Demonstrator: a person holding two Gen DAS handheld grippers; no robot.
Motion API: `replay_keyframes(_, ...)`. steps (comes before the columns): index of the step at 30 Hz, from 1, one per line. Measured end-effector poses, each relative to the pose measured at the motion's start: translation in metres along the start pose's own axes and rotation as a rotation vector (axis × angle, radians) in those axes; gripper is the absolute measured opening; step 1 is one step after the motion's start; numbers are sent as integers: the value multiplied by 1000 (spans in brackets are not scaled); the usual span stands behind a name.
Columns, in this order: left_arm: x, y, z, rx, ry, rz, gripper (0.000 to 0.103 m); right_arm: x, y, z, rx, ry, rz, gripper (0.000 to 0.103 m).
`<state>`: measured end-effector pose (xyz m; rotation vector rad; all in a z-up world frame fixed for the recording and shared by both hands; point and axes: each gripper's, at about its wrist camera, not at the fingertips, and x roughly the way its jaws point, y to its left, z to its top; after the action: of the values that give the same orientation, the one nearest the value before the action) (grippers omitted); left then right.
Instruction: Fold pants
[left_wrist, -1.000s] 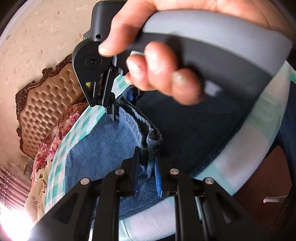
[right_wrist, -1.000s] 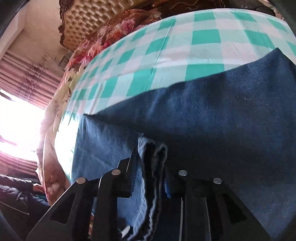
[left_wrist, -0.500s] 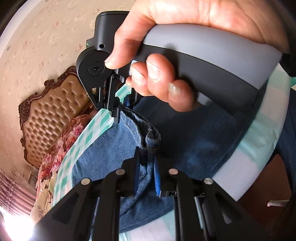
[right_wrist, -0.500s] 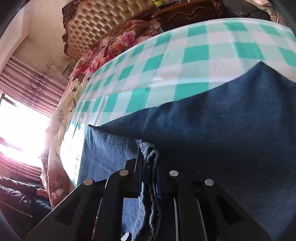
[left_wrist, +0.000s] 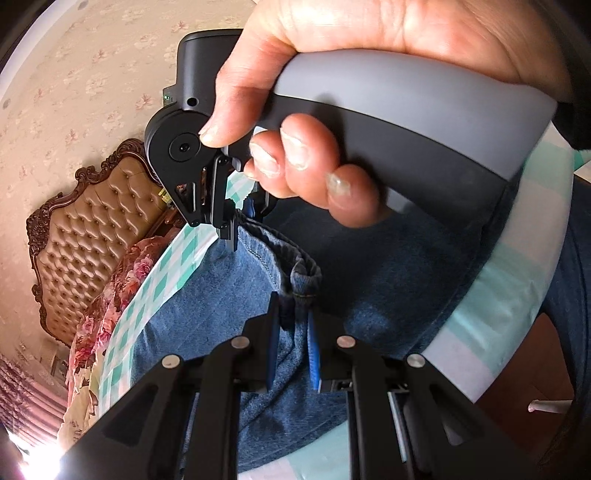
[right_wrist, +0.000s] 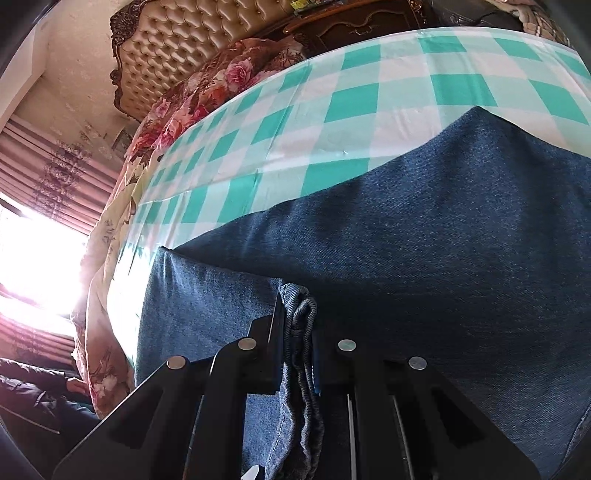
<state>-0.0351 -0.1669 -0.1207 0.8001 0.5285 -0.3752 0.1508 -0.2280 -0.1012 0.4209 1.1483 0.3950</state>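
Blue denim pants (left_wrist: 207, 302) lay across the green-and-white checked bed sheet (right_wrist: 369, 110), left gripper (left_wrist: 293, 325) clamped on a bunched hem edge, right gripper (right_wrist: 299, 332) pinched shut on another folded edge, tufted tan headboard (left_wrist: 92, 236) behind.

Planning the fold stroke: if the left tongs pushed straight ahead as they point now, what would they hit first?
Likely the right tongs, gripping the same jeans hem just ahead, below the person's hand. Depth is unclear, so they might pass under.

We look close over the pants (left_wrist: 207, 295) (right_wrist: 424, 258) from both wrists, facing the headboard (left_wrist: 92, 236) (right_wrist: 192, 40) beyond them.
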Motion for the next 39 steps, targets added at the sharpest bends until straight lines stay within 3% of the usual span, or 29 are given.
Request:
replay_keyframes(7, 0, 4, -3, -51, 8, -63, 18, 4, 6, -4, -61, -9, -93, 12)
replay_keyframes(9, -5, 14, -2, -115, 6, -117, 34, -3, 13, -4, -88, -39, -147, 21)
replay_keyframes(10, -9, 23, -2, -151, -2, -133, 48, -8, 16, -4, -96, -65, -179, 27)
replay_keyframes(13, -40, 60, -13, -310, -52, -133, 49, -43, 36, -12, -151, -221, -281, 28)
replay_keyframes(15, -55, 92, -31, -442, -46, -104, 44, -54, 55, -24, -193, -270, -296, 29)
replay_keyframes(17, -61, 124, -55, -522, -6, -20, 17, -51, 72, -37, -250, -290, -305, 33)
replay_keyframes(19, -55, 156, -85, -630, 60, 32, 12, -36, 89, -52, -302, -285, -331, 36)
replay_keyframes(22, -40, 181, -117, -707, 160, 71, 2, -7, 99, -72, -360, -210, -363, 35)
replay_keyframes(27, -12, 190, -157, -811, 337, -8, 0, 16, 83, -84, -336, -144, -441, 35)
replay_keyframes(31, -26, 201, -143, -795, 300, 1, 0, 18, 81, -86, -339, -147, -452, 36)
replay_keyframes(34, -2, 222, -130, -818, 228, -67, 0, 21, 83, -85, -349, -157, -471, 36)
replay_keyframes(35, 10, 225, -131, -823, 239, -97, 1, 21, 83, -87, -354, -161, -472, 36)
replay_keyframes(36, 28, 228, -136, -823, 308, -90, 1, 20, 83, -88, -354, -163, -470, 36)
replay_keyframes(37, 35, 232, -141, -818, 360, -39, 0, 20, 82, -87, -359, -159, -465, 36)
replay_keyframes(39, 30, 242, -141, -831, 331, -38, 0, 17, 84, -90, -373, -152, -460, 36)
